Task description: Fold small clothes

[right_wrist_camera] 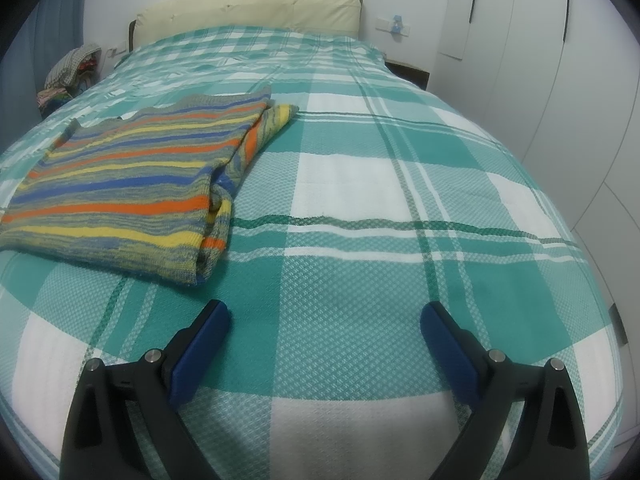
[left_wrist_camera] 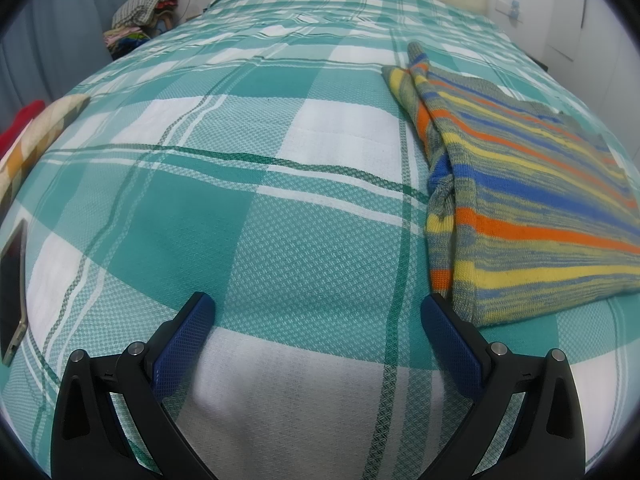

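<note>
one sweater down, looks mostly folded already

both hand-held grippers are empty right now. the left hand-held gripper (left_wrist_camera: 316,310) has its jaws spread wide over bare bedspread, nothing between them, and the right hand-held gripper (right_wrist_camera: 325,318) is the same, wide apart and holding nothing.

the striped sweater (left_wrist_camera: 532,216) sits on the bed (left_wrist_camera: 248,208), and i'll use it as the reference for everything. the left gripper hangs just off the sweater's near left corner, its right finger close to the knit edge but i can't tell if it touches. the right gripper is off the sweater's near right corner, a bit apart from it.

progress-wise, i'd say this piece is close to done: it's a flat rectangle, with a sleeve tucked along one side and a bit of it poking out past the far edge. maybe one more fold in half is left, or just tidying that sleeve.

far beyond the sweater by the wall there's a pile of clothes (left_wrist_camera: 144,16), can't tell if that's part of the job. a phone (left_wrist_camera: 14,292) lies well off to the sweater's left.
</note>
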Available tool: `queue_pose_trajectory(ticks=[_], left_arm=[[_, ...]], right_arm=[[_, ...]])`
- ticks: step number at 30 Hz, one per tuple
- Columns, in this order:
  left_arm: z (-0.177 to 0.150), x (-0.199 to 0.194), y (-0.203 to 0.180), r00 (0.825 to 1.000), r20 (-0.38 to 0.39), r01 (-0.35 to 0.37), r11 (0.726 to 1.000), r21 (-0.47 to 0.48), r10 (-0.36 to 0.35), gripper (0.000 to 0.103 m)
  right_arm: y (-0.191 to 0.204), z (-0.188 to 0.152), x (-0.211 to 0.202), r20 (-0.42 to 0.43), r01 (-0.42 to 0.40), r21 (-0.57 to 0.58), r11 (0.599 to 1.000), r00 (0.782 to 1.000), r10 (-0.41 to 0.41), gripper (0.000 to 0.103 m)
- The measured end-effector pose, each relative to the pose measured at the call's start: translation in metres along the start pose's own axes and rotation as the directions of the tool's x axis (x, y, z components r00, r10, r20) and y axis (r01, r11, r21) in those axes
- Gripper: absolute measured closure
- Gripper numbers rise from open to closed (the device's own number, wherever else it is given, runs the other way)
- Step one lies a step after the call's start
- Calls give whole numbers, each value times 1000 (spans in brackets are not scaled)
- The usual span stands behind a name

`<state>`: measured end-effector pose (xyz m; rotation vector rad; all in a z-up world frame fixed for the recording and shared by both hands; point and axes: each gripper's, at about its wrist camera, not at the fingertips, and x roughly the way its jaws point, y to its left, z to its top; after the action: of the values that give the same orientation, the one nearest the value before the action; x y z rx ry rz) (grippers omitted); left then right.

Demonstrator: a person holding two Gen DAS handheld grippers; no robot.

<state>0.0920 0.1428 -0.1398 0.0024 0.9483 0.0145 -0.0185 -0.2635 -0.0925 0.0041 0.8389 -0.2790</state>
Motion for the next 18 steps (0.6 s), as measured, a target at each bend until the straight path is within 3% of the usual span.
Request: queue_pose_trajectory(ticks=[18], left_arm=[[0,0,0,1000,-1,0,1000,-1,0,0]], right_arm=[[3,0,-3,12,36,-17,999,999,-36,6]])
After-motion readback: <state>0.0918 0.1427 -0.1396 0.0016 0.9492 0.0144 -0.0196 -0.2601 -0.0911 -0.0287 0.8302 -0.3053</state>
